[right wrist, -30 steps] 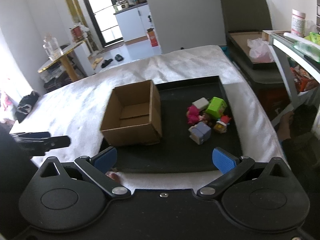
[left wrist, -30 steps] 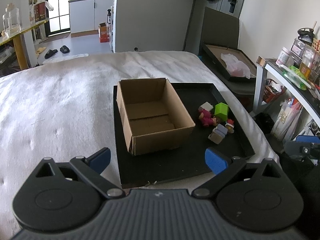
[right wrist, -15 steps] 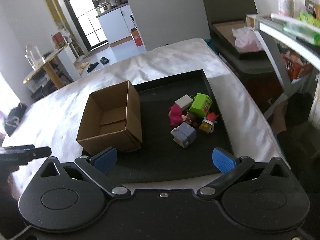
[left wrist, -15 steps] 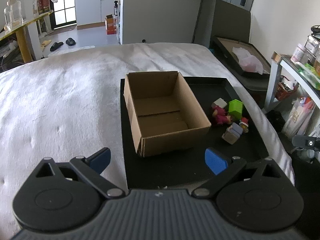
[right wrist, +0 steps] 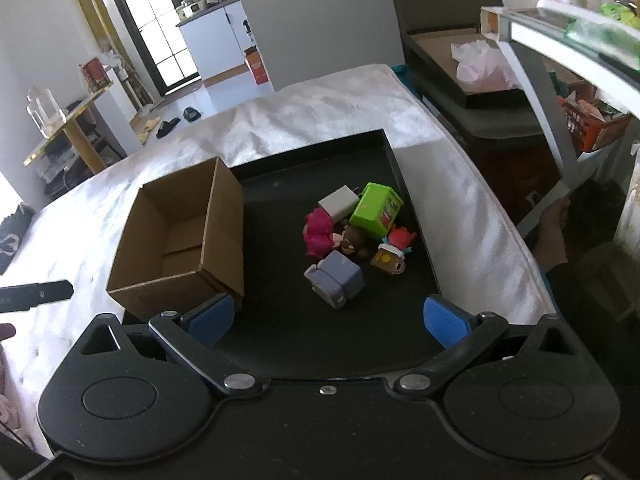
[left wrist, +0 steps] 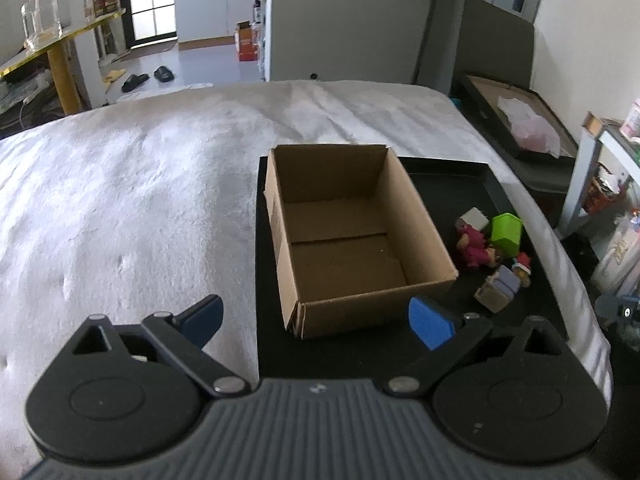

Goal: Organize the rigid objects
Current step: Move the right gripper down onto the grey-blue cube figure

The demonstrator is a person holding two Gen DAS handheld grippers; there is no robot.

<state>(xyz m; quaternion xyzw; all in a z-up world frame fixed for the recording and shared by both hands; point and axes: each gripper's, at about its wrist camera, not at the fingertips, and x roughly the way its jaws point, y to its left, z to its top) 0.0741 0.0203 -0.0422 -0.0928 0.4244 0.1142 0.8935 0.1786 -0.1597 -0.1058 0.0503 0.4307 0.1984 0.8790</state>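
An empty open cardboard box (left wrist: 344, 240) (right wrist: 180, 240) stands on the left part of a black tray (left wrist: 472, 184) (right wrist: 280, 184). To its right lie several small toys: a green cube (right wrist: 376, 210) (left wrist: 506, 234), a white block (right wrist: 338, 202), a pink figure (right wrist: 318, 232) (left wrist: 474, 246), a lilac block (right wrist: 336, 276) (left wrist: 498, 288) and a small red-and-yellow figure (right wrist: 392, 252). My left gripper (left wrist: 316, 318) is open and empty, just in front of the box. My right gripper (right wrist: 328, 318) is open and empty, just short of the lilac block.
The tray lies on a white bed cover (left wrist: 132, 200). A shelf with clutter (right wrist: 580, 32) and a dark box holding a plastic bag (right wrist: 480, 68) stand to the right. A yellow-legged table (left wrist: 60, 48) is at the far left.
Both grippers have moved forward, closer to the tray. The box and toys look larger and have not moved. Both grippers stay open.
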